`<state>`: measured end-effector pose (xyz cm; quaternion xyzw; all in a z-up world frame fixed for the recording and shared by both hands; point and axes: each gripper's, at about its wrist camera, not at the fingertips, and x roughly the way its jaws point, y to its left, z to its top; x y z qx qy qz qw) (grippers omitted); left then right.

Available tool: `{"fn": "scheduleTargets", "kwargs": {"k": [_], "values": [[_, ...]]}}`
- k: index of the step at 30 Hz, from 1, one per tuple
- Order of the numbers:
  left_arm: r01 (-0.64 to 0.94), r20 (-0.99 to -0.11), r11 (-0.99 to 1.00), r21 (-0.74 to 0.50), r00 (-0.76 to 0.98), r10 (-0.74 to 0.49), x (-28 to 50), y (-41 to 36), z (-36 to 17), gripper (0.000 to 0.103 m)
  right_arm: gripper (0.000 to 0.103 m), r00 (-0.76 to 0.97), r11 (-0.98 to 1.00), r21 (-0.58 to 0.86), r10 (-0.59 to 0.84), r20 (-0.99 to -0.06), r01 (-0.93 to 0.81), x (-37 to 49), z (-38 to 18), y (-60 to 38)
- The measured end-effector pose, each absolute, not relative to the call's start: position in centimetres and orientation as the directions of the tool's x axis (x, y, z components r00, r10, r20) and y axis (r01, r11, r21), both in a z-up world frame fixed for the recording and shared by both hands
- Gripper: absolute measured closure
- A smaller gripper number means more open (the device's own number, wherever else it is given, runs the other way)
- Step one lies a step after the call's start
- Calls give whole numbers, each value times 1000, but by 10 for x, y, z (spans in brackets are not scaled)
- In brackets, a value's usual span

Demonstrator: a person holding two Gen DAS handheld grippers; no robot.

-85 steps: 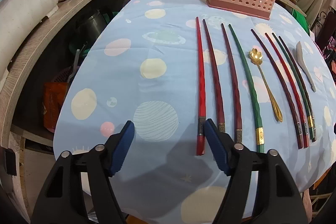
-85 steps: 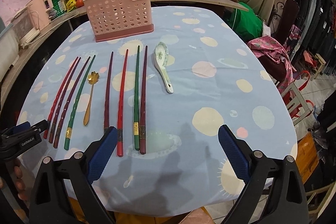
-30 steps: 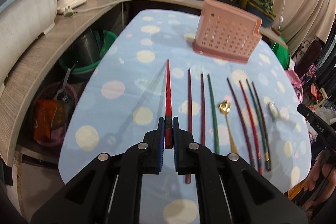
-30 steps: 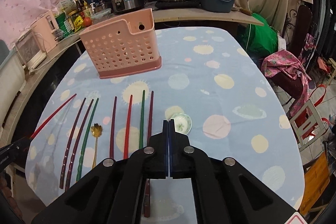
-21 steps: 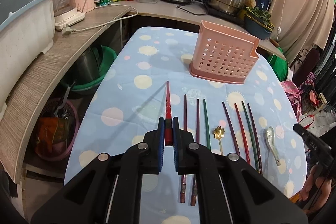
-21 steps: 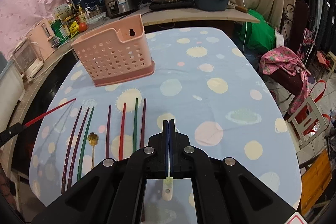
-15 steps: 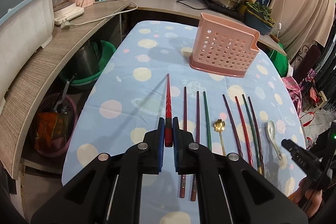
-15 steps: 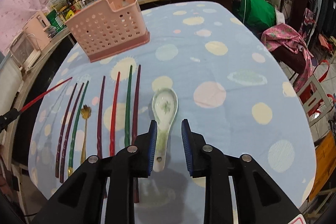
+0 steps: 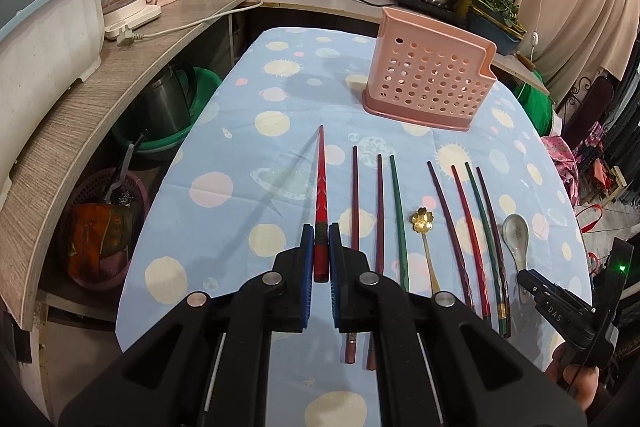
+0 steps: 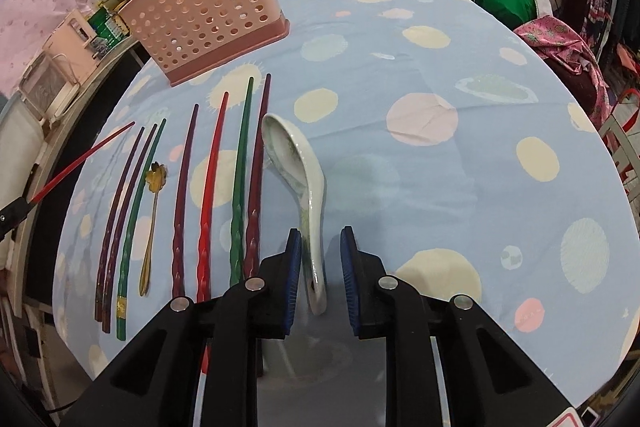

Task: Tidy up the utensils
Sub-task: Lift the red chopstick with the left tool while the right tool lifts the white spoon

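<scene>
The left gripper pinches a red chopstick and holds it up over the blue cloth. The right gripper has just been closing a little, but its pads are not touching the white spoon, which lies on the cloth between them. The pink basket stands at the far end, beyond the row of chopsticks.

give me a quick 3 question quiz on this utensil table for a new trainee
1. True or false: the left gripper is clamped on a red chopstick.
2. How many chopsticks lie flat on the tablecloth?
3. Multiple choice: the white spoon's handle lies A) inside the pink basket, B) between the right gripper's open jaws, C) on top of the gold spoon.

Key: 1 true; 2 seven; 3 B.
</scene>
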<state>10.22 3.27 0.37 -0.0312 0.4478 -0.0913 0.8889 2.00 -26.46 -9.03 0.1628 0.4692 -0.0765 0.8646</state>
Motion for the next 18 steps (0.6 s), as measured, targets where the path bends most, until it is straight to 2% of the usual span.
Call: {"fn": "scheduleTargets", "kwargs": {"k": [3, 6, 18], "values": [[136, -793, 981, -136, 578, -190, 101, 32, 1, 96, 92, 546, 943, 185, 5, -838, 275, 19, -91, -261], [137, -795, 981, -137, 575, -192, 102, 32, 1, 96, 94, 546, 953, 159, -8, -838, 259, 19, -90, -256], [141, -739, 979, -145, 642, -202, 103, 36, 32, 96, 96, 641, 954, 144, -61, -765, 262, 28, -26, -263]]}}
